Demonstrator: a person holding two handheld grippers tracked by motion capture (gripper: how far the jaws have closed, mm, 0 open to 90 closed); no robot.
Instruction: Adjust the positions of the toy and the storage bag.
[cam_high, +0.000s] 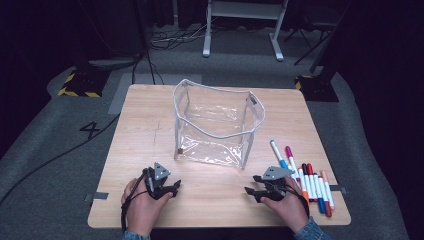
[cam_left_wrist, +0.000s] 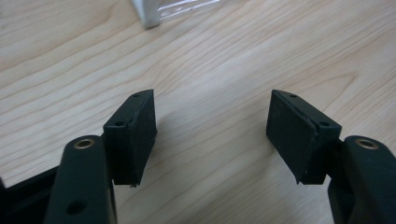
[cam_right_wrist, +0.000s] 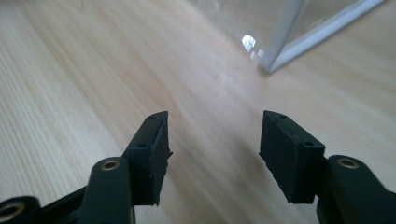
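A clear plastic pouch (cam_high: 216, 125) with white-trimmed edges stands upright and open-topped at the centre of the wooden table (cam_high: 140, 130), its long axis running nine to three. At five o'clock lies a row of markers (cam_high: 310, 182), tips toward twelve. The left gripper (cam_high: 172, 189) at seven and right gripper (cam_high: 250, 190) at five rest with jaws apart, empty. Grey carpet and cables surround the table.

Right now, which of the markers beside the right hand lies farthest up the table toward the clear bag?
The blue-capped marker: it lies at the left of the group, angled, its white end reaching nearer the clear zip bag than the magenta marker beside it.
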